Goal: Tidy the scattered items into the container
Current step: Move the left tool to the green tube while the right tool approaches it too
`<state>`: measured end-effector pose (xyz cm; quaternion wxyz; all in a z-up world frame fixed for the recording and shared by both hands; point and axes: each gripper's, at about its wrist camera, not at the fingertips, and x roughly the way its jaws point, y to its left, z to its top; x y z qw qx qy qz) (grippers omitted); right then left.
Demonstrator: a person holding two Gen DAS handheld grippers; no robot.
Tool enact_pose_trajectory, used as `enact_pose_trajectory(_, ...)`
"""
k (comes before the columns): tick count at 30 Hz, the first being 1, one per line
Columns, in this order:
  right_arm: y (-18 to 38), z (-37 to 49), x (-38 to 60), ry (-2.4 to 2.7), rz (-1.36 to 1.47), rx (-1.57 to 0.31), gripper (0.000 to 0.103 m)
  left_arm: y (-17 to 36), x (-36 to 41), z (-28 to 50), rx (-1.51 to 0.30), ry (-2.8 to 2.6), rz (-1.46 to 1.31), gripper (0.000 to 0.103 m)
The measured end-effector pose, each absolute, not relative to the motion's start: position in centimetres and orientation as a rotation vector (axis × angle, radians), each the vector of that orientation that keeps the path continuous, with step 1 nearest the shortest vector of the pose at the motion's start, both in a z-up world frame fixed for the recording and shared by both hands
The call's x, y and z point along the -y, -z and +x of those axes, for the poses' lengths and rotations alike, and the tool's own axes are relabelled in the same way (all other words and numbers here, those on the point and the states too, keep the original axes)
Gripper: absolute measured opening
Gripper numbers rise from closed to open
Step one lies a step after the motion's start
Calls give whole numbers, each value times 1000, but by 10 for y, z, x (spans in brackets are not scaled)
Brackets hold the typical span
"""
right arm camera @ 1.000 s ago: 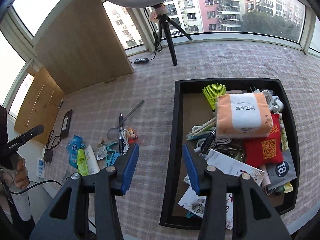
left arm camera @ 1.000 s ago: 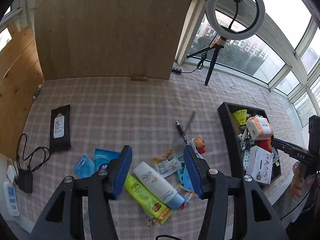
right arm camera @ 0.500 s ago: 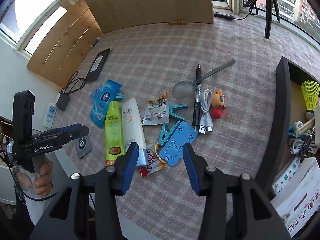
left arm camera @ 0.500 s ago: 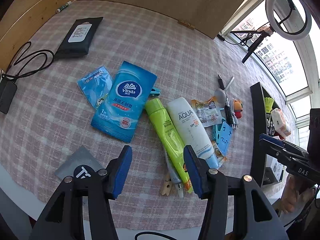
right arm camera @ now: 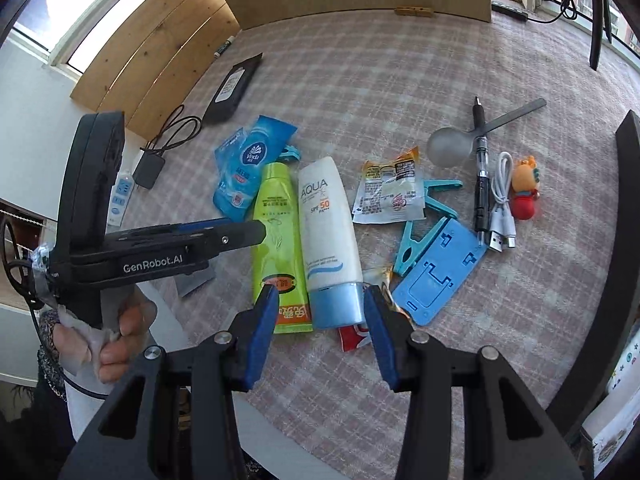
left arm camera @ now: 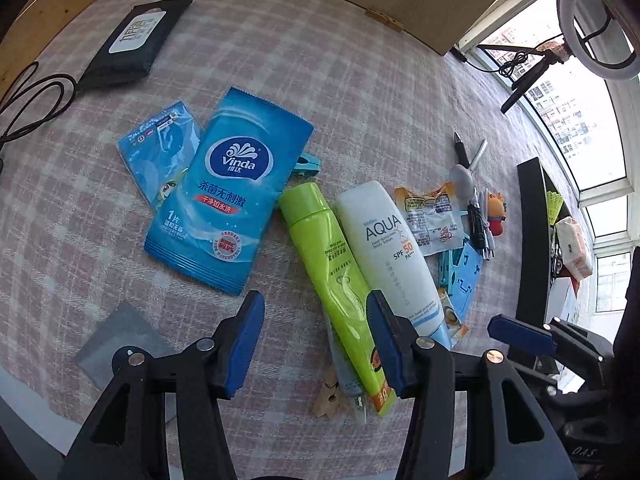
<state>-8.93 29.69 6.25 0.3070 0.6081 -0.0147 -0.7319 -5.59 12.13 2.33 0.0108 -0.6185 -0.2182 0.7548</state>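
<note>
The container [left arm camera: 530,240], a black tray at the table's right edge, already holds a shuttlecock and a tissue pack, though its contents are mostly cut off, so I cannot say how full it is. Much is left: near the front edge lie the Vinda wipes [left arm camera: 228,192], a green tube [left arm camera: 332,276], the AQUA SPF 50 tube [right arm camera: 328,236], a snack sachet [right arm camera: 388,192], clips, a blue stand [right arm camera: 438,276], a pen [right arm camera: 482,176], a cable [right arm camera: 502,204] and a toy [right arm camera: 525,192]. A black wipes pack [left arm camera: 132,42] sits toward the far left corner. The left gripper [left arm camera: 316,344], marked GenRobot.AI, hangs released over the green tube. The right gripper [right arm camera: 320,332] is closing, empty, astride the AQUA tube's cap.
</note>
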Motion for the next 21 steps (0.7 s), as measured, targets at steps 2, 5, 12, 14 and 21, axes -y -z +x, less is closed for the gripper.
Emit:
enact_pose_trajectory(2, -57, -83, -285, 1924, 1609, 6, 43, -22, -121, -60, 672, -2345, -1937, 49)
enact_pose_trajectory(5, -47, -77, -268, 1903, 1620, -27, 43, -19, -122, -67, 670, -2324, -1948, 49)
enact_pose_trajectory(12, -33, -66, -238, 1887, 1626, -133, 44, -20, -130, -77, 663, -2270, -1935, 45)
enact_pose_trajectory(14, -28, -66, -234, 1887, 1637, -152, 44, -22, -133, -79, 655, -2263, -1932, 42)
enact_pose_trajectory(21, -22, -73, -232, 1895, 1662, -148, 38, -21, -134, -85, 687, -2230, -1923, 25)
